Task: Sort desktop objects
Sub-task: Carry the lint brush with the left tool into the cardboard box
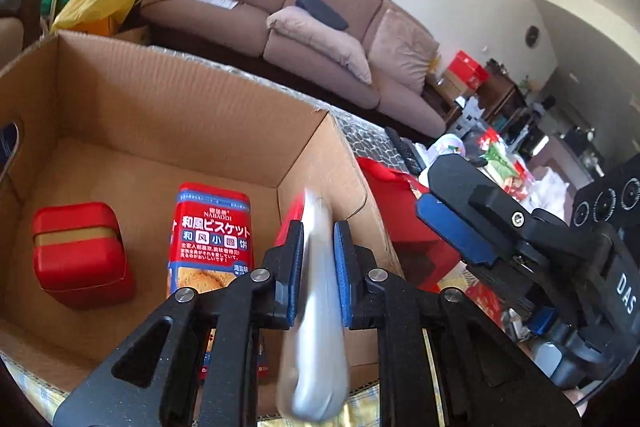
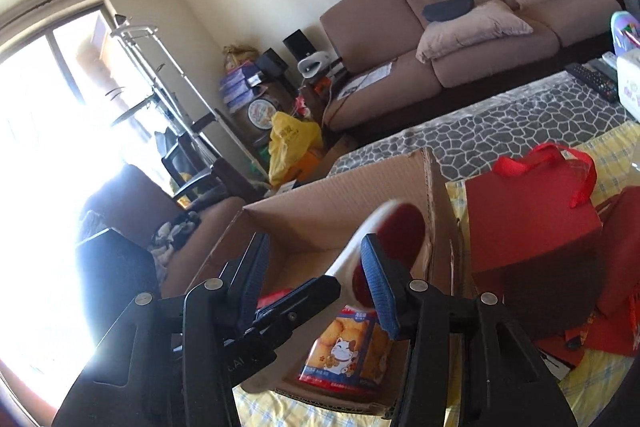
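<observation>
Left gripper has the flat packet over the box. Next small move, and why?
Probably lower it and let go. The left gripper is shut on the flat packet, above the cardboard box, with bare floor showing between the biscuit pack and the box wall.

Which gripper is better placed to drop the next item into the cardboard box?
Left. The left gripper is shut on a flat white-and-red packet right over the cardboard box. The right gripper is open and empty.

Right claw gapes over the cardboard box.
</observation>
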Demonstrator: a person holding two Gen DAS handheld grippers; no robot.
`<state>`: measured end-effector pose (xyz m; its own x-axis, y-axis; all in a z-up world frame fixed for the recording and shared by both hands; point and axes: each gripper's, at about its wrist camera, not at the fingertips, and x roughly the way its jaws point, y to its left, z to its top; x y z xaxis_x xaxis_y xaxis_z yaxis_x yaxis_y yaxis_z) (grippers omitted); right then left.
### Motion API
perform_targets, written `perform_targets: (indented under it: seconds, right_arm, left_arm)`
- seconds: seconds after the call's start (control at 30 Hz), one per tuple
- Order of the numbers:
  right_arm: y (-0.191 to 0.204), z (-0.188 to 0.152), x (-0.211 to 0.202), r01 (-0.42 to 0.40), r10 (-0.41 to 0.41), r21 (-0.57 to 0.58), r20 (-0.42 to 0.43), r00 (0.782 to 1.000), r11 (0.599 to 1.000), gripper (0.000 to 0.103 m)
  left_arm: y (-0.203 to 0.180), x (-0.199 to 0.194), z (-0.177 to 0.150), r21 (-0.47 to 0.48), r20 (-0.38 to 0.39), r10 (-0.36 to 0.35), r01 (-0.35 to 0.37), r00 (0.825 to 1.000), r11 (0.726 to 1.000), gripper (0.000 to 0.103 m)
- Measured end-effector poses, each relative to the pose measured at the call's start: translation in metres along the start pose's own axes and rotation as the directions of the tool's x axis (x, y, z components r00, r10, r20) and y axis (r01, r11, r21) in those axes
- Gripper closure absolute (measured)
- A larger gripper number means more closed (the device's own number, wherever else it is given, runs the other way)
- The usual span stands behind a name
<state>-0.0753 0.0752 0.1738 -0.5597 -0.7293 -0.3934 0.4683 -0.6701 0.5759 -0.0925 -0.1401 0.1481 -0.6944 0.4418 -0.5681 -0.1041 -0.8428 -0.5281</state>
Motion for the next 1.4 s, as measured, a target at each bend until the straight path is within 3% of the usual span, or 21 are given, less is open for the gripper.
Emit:
perform_targets:
  seconds: [0.1, 0.17, 0.23, 0.3, 0.37, 0.53, 0.63, 0.77, 0.8, 1.0, 1.2, 1.4]
  right_arm:
    - [-0.014, 0.004, -0.001, 0.035, -0.034, 0.038, -0.013, 0.999, 0.999, 0.053]
    - [-0.019, 0.003, -0.001, 0.054, -0.053, 0.049, -0.024, 0.998, 0.997, 0.053]
    - [-0.024, 0.002, -0.002, 0.084, -0.082, 0.053, -0.041, 0.996, 0.995, 0.053]
    - [-0.029, 0.003, -0.004, 0.121, -0.119, 0.047, -0.052, 0.992, 0.992, 0.053]
    - [-0.032, 0.003, -0.007, 0.147, -0.145, 0.042, -0.058, 0.988, 0.988, 0.053]
    - [-0.042, 0.007, -0.015, 0.177, -0.173, 0.051, -0.064, 0.983, 0.983, 0.052]
    - [-0.045, 0.008, -0.019, 0.19, -0.187, 0.045, -0.066, 0.98, 0.981, 0.052]
    - [-0.046, 0.007, -0.022, 0.204, -0.201, 0.028, -0.074, 0.977, 0.979, 0.052]
    - [-0.046, 0.007, -0.022, 0.209, -0.206, 0.022, -0.075, 0.976, 0.978, 0.052]
    - [-0.051, 0.005, -0.023, 0.231, -0.229, 0.007, -0.088, 0.969, 0.973, 0.052]
    - [-0.05, 0.003, -0.018, 0.235, -0.234, 0.002, -0.097, 0.967, 0.972, 0.052]
    - [-0.044, 0.0, -0.015, 0.228, -0.229, -0.022, -0.108, 0.967, 0.973, 0.052]
  left_arm:
    - [0.007, 0.01, -0.004, -0.042, -0.028, -0.027, 0.025, 0.999, 0.999, 0.091]
    - [0.007, 0.013, -0.006, -0.044, -0.033, -0.008, 0.007, 0.999, 0.999, 0.089]
    - [0.006, 0.011, -0.006, -0.042, -0.022, -0.01, 0.009, 1.0, 0.999, 0.076]
    - [0.007, 0.008, -0.006, -0.051, -0.011, -0.021, 0.021, 1.0, 0.998, 0.055]
    - [0.009, 0.005, -0.007, -0.051, -0.014, -0.013, 0.013, 1.0, 0.999, 0.052]
    - [0.0, -0.013, -0.013, 0.034, -0.038, 0.037, -0.035, 0.999, 0.999, 0.053]
    - [-0.012, -0.026, -0.013, 0.111, -0.045, 0.034, -0.029, 0.998, 0.993, 0.058]
    - [-0.024, -0.037, -0.016, 0.201, -0.081, 0.048, -0.031, 0.996, 0.979, 0.087]
    - [-0.025, -0.038, -0.017, 0.221, -0.091, 0.058, -0.037, 0.994, 0.975, 0.089]
    - [-0.022, -0.04, -0.015, 0.217, -0.127, 0.037, -0.008, 0.991, 0.976, 0.093]
    - [-0.023, -0.022, -0.02, 0.212, -0.144, 0.066, -0.034, 0.987, 0.977, 0.093]
    - [-0.019, -0.015, -0.019, 0.154, -0.143, 0.012, 0.01, 0.99, 0.988, 0.09]
